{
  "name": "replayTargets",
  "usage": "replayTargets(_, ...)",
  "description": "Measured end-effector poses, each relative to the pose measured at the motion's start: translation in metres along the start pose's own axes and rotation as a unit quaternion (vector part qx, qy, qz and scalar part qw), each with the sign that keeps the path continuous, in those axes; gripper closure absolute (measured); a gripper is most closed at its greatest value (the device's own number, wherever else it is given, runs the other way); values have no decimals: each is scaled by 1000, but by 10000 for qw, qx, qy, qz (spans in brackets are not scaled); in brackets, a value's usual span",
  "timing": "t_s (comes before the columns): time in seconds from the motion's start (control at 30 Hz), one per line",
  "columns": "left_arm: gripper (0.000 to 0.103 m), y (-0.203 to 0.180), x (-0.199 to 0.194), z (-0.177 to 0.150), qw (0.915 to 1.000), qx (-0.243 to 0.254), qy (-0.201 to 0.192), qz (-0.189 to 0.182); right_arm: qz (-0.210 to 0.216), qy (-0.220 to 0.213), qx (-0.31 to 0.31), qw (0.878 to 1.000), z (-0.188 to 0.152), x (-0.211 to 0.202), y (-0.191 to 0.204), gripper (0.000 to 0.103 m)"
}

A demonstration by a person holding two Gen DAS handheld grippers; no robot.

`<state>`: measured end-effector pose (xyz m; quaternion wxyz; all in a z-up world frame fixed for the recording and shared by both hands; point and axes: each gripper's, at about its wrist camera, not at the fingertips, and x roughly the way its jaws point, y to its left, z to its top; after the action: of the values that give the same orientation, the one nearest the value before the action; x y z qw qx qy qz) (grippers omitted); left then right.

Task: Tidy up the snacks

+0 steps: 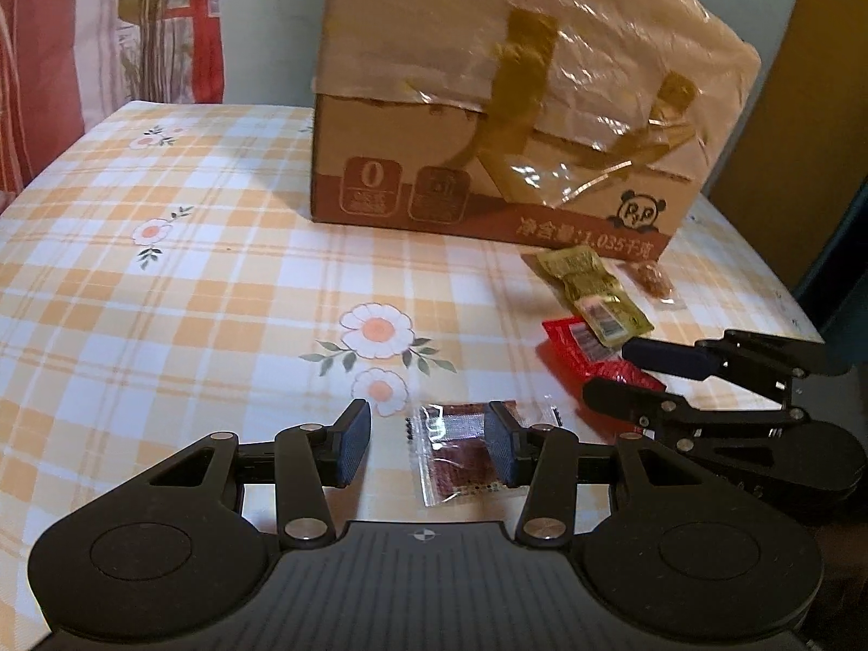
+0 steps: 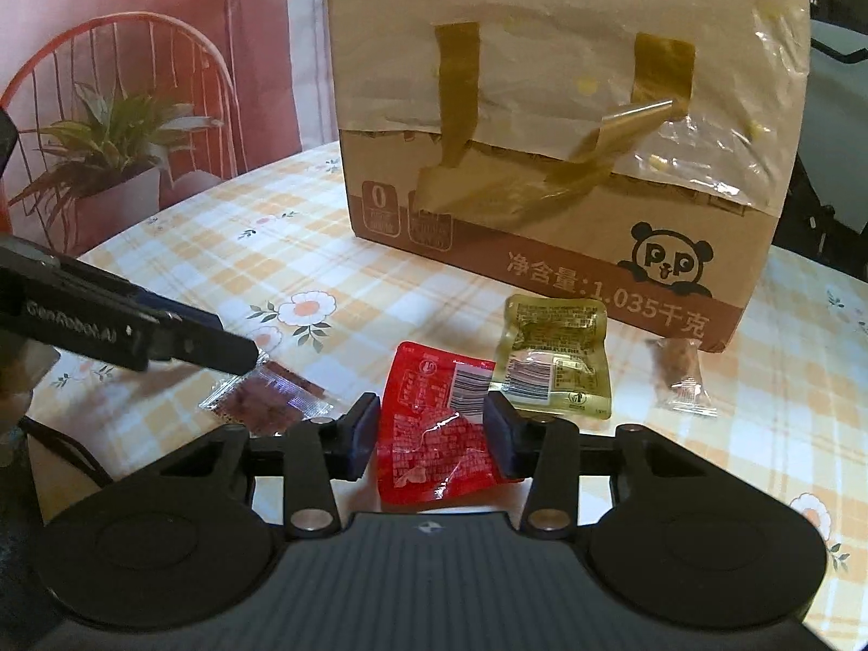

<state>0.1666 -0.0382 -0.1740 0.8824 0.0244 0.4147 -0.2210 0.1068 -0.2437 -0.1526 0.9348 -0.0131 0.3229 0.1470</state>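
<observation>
The cardboard box [image 2: 553, 173] stands at the back of the counter [image 1: 190, 282], and its print reads clearly: a cartoon panda face with "P P" for eyes, then "净含量:1.035千克" along the brown lower band, plus a big "0" badge at the left. Yellowish tape and crinkled clear film cover its upper half. On the left gripper [image 1: 428, 447], seen from the right wrist view, the arm carries "GenRobot.AI" in white.

Now the snacks. The red packet [image 2: 434, 428] lies flat on the checked, flower-printed cloth, white barcode label on top, small white text I cannot read. The right gripper [image 2: 431, 442] has its pads on either side of it, pressing its edges, the foil wrinkling between them. Just beyond lies the olive-yellow packet [image 2: 553, 358], barcode and dense print, touching the red one's corner. Right of that, near the box, a small clear-wrapped brown sweet [image 2: 678, 369].

The left gripper sits partly apart over a clear sachet [image 1: 461, 450] of dark reddish strips; only its right pad overlaps the sachet, so nothing is clamped.
</observation>
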Motion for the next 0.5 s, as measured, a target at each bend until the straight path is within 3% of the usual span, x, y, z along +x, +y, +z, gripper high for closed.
replayTargets(0.5, 49, -24, 9, -4, 9981, 600, 107, 23, 95, -154, 381, 9991, -4, -4, -11, 55)
